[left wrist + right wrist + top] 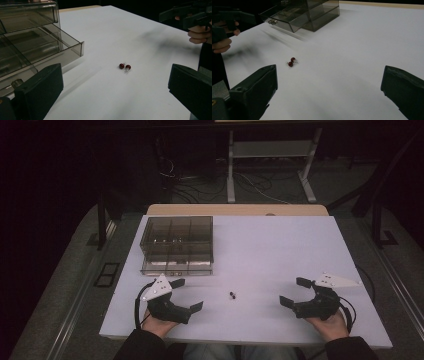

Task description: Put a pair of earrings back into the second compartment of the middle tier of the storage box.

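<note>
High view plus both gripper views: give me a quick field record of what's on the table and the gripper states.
surface: white table
organiser: smoky clear drawer box, far left, bottom drawer pulled open
small items: two red beads, touching, between the grippers
left gripper: open, holding nothing
right gripper: open, holding nothing

Both grippers are built black, left gripper and right gripper, each with blocky jaws. A grey triangular plate with small dots is carried on top, a black cable is trailed behind. Dark sleeves are worn.
</note>
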{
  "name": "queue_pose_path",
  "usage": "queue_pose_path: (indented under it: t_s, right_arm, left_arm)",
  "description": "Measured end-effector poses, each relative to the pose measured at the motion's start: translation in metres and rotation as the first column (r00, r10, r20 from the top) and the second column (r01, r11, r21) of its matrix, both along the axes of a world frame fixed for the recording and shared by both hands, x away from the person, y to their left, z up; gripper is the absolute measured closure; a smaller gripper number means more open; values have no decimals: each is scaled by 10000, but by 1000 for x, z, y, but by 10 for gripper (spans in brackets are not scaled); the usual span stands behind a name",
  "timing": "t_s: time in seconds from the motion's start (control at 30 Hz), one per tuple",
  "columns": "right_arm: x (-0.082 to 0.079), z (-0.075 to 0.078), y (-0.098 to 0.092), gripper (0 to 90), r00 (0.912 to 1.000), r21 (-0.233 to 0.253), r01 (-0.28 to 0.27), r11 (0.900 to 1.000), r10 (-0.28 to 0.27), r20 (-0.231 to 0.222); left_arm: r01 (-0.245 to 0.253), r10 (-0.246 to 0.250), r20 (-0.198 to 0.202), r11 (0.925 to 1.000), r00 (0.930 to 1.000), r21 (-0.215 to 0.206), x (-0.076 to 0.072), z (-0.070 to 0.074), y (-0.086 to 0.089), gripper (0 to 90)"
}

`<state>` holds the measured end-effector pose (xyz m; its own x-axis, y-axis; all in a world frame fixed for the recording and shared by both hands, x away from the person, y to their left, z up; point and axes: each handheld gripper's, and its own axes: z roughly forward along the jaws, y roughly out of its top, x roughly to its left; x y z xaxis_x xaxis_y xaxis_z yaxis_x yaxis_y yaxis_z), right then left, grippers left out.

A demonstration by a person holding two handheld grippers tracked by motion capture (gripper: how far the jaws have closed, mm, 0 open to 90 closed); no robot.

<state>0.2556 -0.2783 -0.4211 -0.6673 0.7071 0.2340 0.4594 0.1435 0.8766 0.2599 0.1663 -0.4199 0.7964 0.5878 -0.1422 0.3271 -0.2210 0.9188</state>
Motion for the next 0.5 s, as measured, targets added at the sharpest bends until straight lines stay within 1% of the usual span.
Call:
queue_pose_path:
  t_s: [0.27,0.33,0.5]
  right_arm:
    - [0,0,0,4,10000,-37,16,10000,-16,-84]
    - [0,0,-1,4,10000,-70,27,10000,-27,-92]
    - [0,0,-2,4,9999,-67,33,10000,-34,-126]
  left_arm:
    - [-18,18,-36,10000,10000,2,0,0,0,0]
    - [3,-5,-101,9999,9999,-114,0,0,0,0]
    - [74,-75,-159,10000,9998,-60,-1,1,0,0]
